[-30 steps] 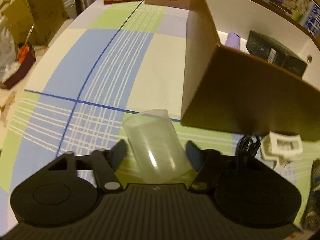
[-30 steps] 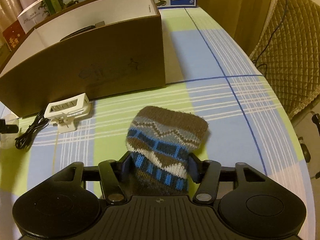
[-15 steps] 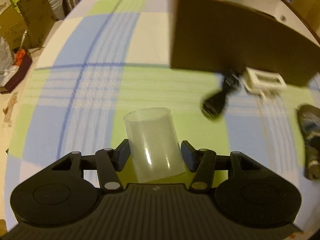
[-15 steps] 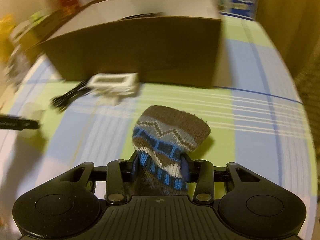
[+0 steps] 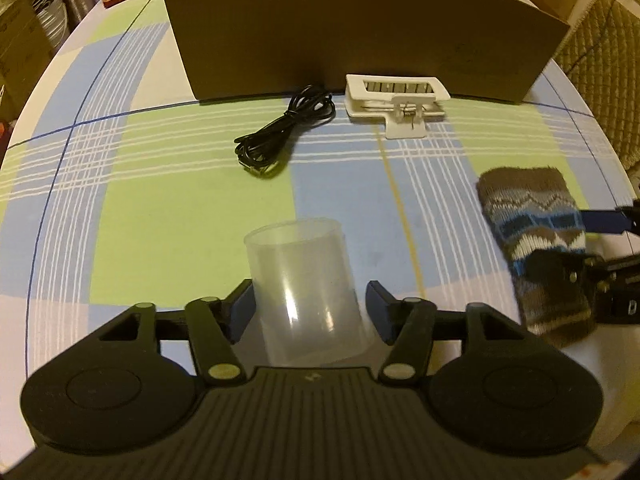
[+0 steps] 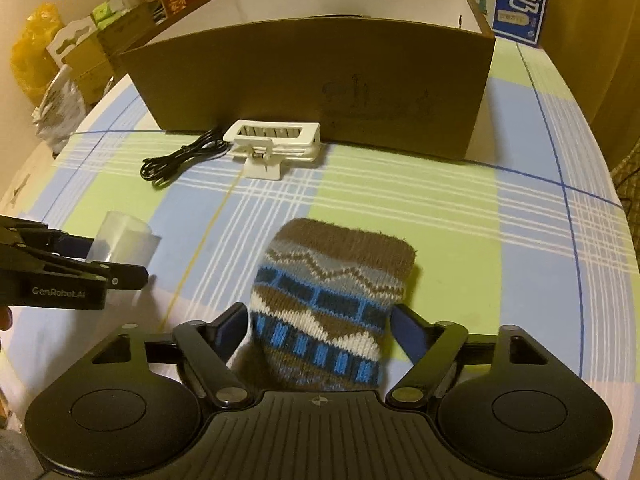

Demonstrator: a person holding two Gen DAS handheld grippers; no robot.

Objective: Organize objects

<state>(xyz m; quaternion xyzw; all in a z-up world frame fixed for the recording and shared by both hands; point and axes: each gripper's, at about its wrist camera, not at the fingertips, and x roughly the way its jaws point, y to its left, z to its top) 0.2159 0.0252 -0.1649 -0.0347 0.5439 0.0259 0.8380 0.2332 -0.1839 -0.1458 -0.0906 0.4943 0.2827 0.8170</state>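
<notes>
On the checked counter (image 5: 192, 208) before the box (image 6: 320, 80), my left jaws loosely straddle the cup (image 5: 306, 288) and my right jaws the sock (image 6: 328, 308), neither pinched, ready for boxing.

On my bench (image 5: 192, 184) the cardboard box (image 5: 360, 36) stands far. Just before it lie the coiled cable (image 5: 286, 132) on the left and the clip (image 5: 396, 102) on the right. Nearer me, the plastic cup (image 5: 304, 288) sits left and the knitted pouch (image 6: 332, 300) right.

Right gripper (image 6: 318, 330) fingers spread wider, releasing knitted sock (image 6: 332, 304).
</notes>
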